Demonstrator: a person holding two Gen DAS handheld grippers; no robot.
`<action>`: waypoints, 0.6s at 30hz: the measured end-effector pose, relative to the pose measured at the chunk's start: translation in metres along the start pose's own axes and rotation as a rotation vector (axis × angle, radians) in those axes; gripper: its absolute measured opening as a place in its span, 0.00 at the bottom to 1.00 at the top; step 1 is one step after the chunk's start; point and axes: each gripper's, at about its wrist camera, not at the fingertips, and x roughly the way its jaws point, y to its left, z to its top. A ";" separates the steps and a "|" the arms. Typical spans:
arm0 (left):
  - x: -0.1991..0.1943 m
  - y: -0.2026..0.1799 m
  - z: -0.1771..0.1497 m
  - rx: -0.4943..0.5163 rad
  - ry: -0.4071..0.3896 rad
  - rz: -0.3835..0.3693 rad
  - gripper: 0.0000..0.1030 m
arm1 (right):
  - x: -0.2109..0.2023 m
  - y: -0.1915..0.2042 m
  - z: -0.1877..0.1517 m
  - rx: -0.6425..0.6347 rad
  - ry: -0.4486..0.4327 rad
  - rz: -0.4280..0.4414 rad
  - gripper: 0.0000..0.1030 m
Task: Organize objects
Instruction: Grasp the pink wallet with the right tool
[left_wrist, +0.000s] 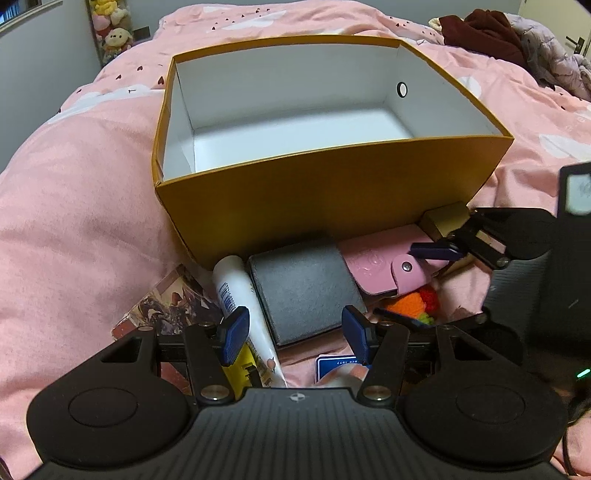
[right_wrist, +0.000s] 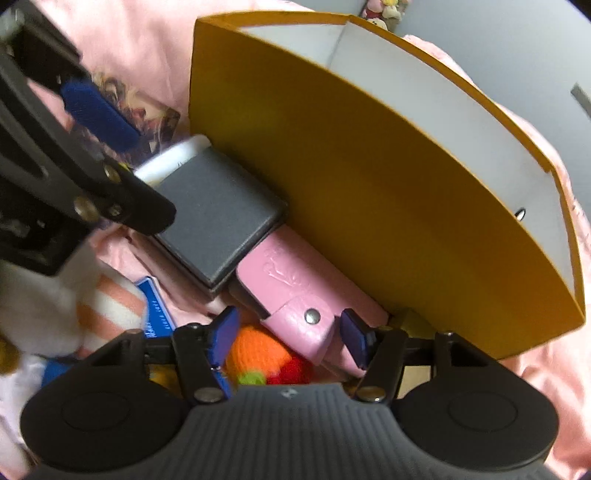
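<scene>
An open orange box (left_wrist: 332, 192) with a white, empty inside stands on the pink bed; it also shows in the right wrist view (right_wrist: 369, 177). In front of it lie a white tube (left_wrist: 240, 291), a grey case (left_wrist: 306, 291), a pink snap wallet (left_wrist: 388, 266) and an orange knitted toy (left_wrist: 410, 306). My left gripper (left_wrist: 295, 336) is open, just above the tube and grey case (right_wrist: 221, 218). My right gripper (right_wrist: 290, 338) is open, its fingers either side of the pink wallet's (right_wrist: 295, 291) snap end, above the knitted toy (right_wrist: 258, 354). It shows at the right of the left wrist view (left_wrist: 454, 247).
A blue card box (left_wrist: 336, 365), a yellow item (left_wrist: 240, 369), a picture card (left_wrist: 166, 306) and a small gold box (left_wrist: 443, 218) lie among the pile. A striped plush (right_wrist: 99, 306) lies at the left. Dark clothes (left_wrist: 480, 33) sit at the bed's far right.
</scene>
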 end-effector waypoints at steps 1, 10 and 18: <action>0.000 0.000 0.000 -0.002 0.002 0.001 0.64 | 0.001 0.003 0.000 -0.015 -0.004 -0.012 0.60; -0.003 0.005 0.000 -0.001 -0.009 0.004 0.64 | -0.021 0.000 -0.009 0.010 -0.052 -0.025 0.43; -0.006 0.006 0.002 0.028 -0.011 -0.032 0.64 | -0.073 -0.029 -0.009 0.231 -0.136 0.062 0.42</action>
